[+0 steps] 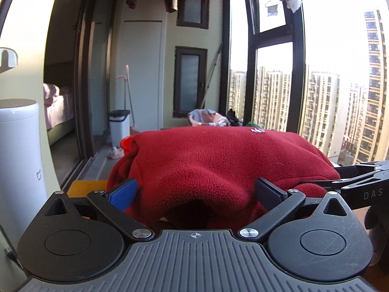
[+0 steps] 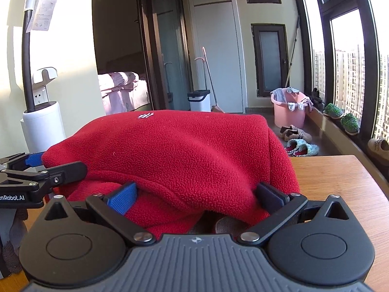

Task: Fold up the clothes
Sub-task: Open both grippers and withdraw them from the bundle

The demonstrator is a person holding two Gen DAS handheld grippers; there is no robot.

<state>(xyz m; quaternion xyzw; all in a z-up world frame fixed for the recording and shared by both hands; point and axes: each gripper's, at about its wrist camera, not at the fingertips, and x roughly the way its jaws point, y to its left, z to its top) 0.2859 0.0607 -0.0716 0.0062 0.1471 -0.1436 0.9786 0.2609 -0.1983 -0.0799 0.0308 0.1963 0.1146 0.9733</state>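
Item: red fleece garment (image 2: pixel 175 150), bundled on the wooden table (image 2: pixel 340 182), already folded into a thick stack. Left gripper (image 1: pixel 194 192) and right gripper (image 2: pixel 197 194) both sit at its near edge, fingers apart with fleece bulging between them, not pinched. Step judged: squaring or completing a fold. Next move calls for closing on the edge evenly, both sides together.
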